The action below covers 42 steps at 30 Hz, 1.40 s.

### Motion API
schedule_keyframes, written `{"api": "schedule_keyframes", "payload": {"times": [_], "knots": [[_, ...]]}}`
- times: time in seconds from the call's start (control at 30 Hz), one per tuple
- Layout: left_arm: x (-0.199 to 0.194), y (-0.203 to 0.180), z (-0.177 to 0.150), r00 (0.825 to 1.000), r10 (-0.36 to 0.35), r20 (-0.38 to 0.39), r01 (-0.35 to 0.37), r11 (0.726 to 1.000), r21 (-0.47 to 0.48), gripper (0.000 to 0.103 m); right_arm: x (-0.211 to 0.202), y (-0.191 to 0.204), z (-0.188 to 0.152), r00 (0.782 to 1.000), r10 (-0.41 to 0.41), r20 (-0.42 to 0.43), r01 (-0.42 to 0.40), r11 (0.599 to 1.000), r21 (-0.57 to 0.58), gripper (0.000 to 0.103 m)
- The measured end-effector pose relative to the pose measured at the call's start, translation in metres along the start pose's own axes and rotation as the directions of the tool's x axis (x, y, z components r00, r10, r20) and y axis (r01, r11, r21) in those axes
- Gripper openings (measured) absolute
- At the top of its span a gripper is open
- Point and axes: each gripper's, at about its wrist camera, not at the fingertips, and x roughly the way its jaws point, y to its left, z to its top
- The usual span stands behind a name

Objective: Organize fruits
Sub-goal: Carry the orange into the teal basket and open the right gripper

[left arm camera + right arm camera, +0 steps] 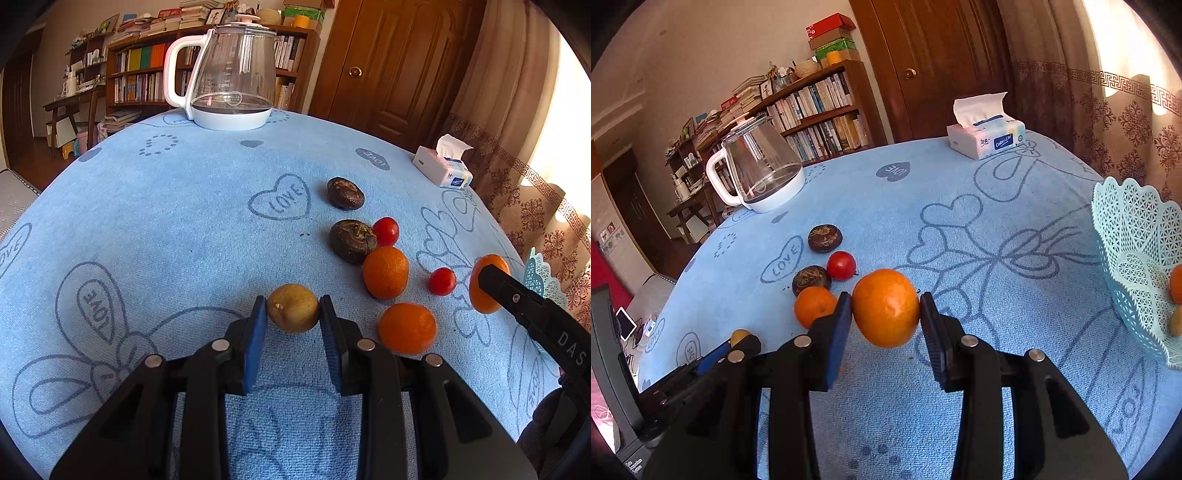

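Both fruits are gripped, so the step in hand looks like the carry to the basket. The right hand-held gripper [885,314] is clamped on a mandarin [885,308], lifted clear of the blue tabletop [960,406]; the lattice basket [1126,236] stands to its right with fruit already inside. The left hand-held gripper [293,314] pinches a yellowish-brown round fruit [292,308] low at the cloth. Next, the mandarin needs moving over the rim before release.
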Motion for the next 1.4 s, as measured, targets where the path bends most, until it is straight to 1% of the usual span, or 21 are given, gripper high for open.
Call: {"api": "schedule_keyframes", "payload": {"times": [0.27,0.5,0.67,0.8,0.9,1.03,1.2,1.33,1.37,1.4], "knots": [[-0.002,-0.002,0.000,1.000,0.003,0.006,-0.003,1.000,0.003,0.029,-0.027,-0.023,0.001,0.999,-0.028,0.046,0.025,0.998,0.058,0.039],[-0.002,-0.002,0.000,1.000,0.003,0.006,-0.003,1.000,0.002,0.029,-0.053,-0.047,0.008,0.992,-0.076,0.098,0.066,0.993,0.103,0.039],[-0.003,-0.002,0.000,1.000,0.003,0.006,-0.003,1.000,0.003,0.029,-0.075,-0.073,0.013,0.982,-0.134,0.136,0.114,0.983,0.144,0.039],[-0.003,-0.003,0.000,1.000,0.003,0.008,-0.003,1.000,0.007,0.029,-0.092,-0.097,0.014,0.967,-0.200,0.161,0.170,0.969,0.180,0.039],[-0.003,-0.003,0.000,1.000,0.004,0.009,-0.004,1.000,0.007,0.029,-0.100,-0.118,0.011,0.955,-0.251,0.160,0.216,0.953,0.211,0.039],[-0.004,-0.004,0.000,1.000,0.005,0.011,-0.005,1.000,0.013,0.029,-0.105,-0.142,0.006,0.943,-0.301,0.142,0.260,0.932,0.254,0.039],[-0.004,-0.006,-0.001,1.000,0.005,0.016,-0.005,1.000,0.023,0.029,-0.100,-0.157,-0.003,0.940,-0.326,0.103,0.288,0.917,0.276,0.039],[-0.005,-0.008,-0.002,1.000,0.006,0.021,-0.007,0.999,0.033,0.029,-0.097,-0.160,-0.006,0.943,-0.320,0.090,0.284,0.917,0.281,0.040],[-0.005,-0.008,-0.002,1.000,0.007,0.022,-0.008,0.999,0.035,0.029,-0.098,-0.160,-0.006,0.943,-0.319,0.093,0.283,0.917,0.281,0.042],[-0.005,-0.009,-0.003,1.000,0.007,0.022,-0.008,0.999,0.039,0.029,-0.099,-0.160,-0.006,0.942,-0.320,0.099,0.282,0.917,0.282,0.047]]}}
